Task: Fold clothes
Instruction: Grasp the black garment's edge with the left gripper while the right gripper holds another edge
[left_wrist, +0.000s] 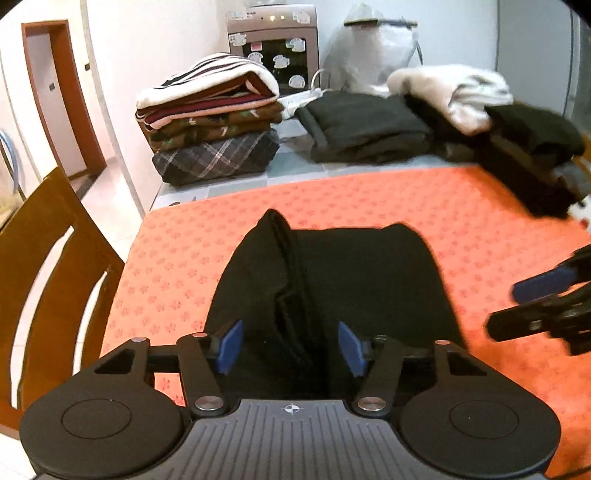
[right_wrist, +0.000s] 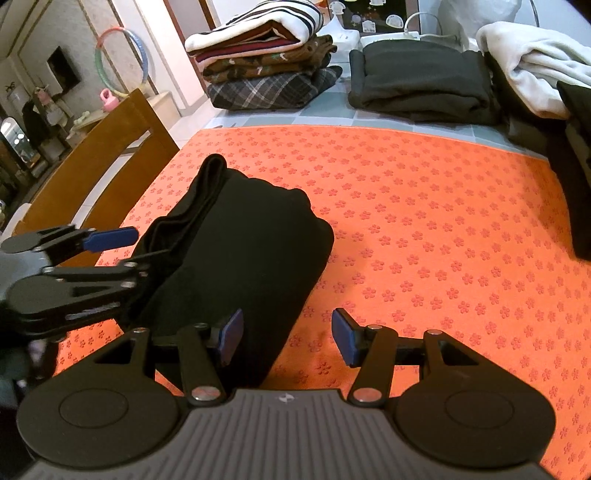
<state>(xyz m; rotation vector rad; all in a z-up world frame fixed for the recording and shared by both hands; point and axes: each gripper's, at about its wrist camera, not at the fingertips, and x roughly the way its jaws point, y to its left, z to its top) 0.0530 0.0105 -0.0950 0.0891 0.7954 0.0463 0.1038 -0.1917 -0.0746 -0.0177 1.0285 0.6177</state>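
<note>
A black garment (left_wrist: 369, 288) lies folded into a thick bundle on the orange flowered mat (left_wrist: 369, 195), its layered edge running along the left side. My left gripper (left_wrist: 291, 341) hovers open over the bundle's near end, blue pads apart and the cloth beneath them. In the right wrist view the same garment (right_wrist: 243, 258) sits left of centre. My right gripper (right_wrist: 288, 334) is open, its left pad over the bundle's near right edge and its right pad over bare mat (right_wrist: 424, 240). The left gripper (right_wrist: 140, 253) shows at the bundle's left side, and the right gripper (left_wrist: 504, 308) at the right edge.
A stack of folded clothes (left_wrist: 214, 122) stands at the back left, a folded dark garment (left_wrist: 365, 129) beside it. White fleece (left_wrist: 454, 92) and dark clothes (left_wrist: 535, 155) are heaped at the back right. A wooden chair (left_wrist: 48, 277) stands at the table's left.
</note>
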